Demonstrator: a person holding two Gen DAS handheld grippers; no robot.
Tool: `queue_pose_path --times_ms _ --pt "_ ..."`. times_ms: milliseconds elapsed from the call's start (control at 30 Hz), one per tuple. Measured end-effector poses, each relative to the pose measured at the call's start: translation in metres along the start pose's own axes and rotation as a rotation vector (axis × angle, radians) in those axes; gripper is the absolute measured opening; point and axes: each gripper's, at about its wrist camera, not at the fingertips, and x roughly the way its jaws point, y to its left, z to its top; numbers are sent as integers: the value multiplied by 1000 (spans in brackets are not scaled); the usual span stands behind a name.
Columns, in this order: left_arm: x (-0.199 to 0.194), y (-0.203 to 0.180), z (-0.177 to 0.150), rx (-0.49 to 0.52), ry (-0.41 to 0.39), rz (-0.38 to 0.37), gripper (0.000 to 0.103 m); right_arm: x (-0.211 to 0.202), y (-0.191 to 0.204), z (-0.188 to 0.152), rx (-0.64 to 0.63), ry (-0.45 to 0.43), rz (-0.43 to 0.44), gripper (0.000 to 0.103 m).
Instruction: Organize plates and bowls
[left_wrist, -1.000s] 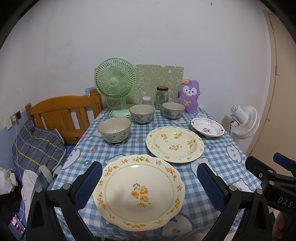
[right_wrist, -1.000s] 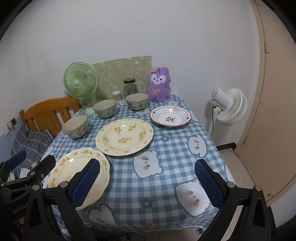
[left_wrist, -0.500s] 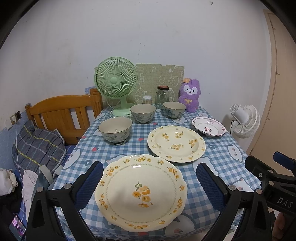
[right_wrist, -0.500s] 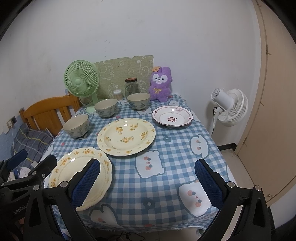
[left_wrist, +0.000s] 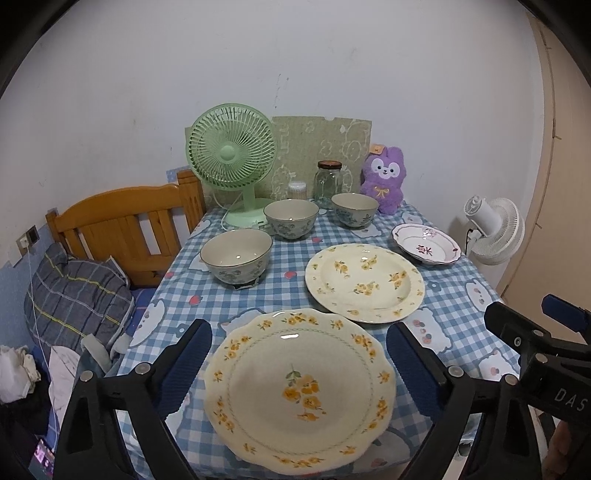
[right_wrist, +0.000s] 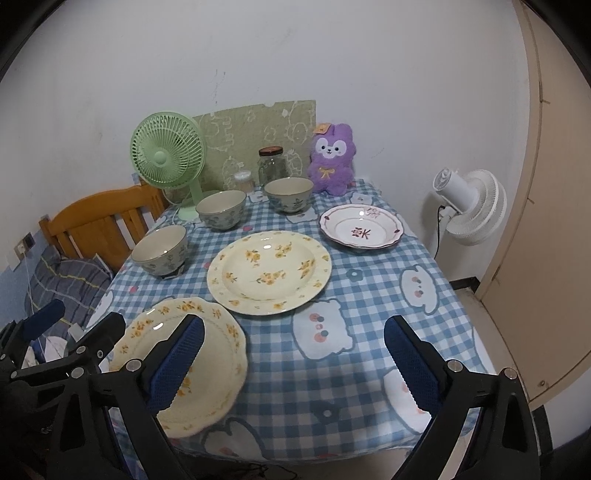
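**Nothing stacked yet: every dish sits on its own**

From where I stand the sorting has hardly begun. On the desk with the blue checked cloth, the scalloped cream plate with orange flowers lies at the near edge, flat and alone. Beyond it lies the round cream plate with yellow blossoms, and farther right the small white dish with a maroon rim. Three grey-blue floral ceramic bowls stand apart in a loose row toward the green desk fan, none nested.

The left gripper hangs over the scalloped plate, its jaws spread to either side and closing slightly, not touching it. The right gripper hovers over bare cloth, jaws wide and empty.

I judge all gathering of plates and bowls is left.
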Motion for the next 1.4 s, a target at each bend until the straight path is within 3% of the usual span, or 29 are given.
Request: queue_pose_path --times_ms 600,833,1233,1400 --pt "65 49 -10 -48 195 1 86 75 56 -13 -3 167 -37 92" --pt "97 59 -29 -39 288 1 82 105 65 -28 13 232 -69 91" --pt "128 66 -47 -19 371 -22 79 144 71 -48 35 326 -104 87" --pt "138 71 -52 -35 402 -40 72 153 72 -54 40 357 -116 80"
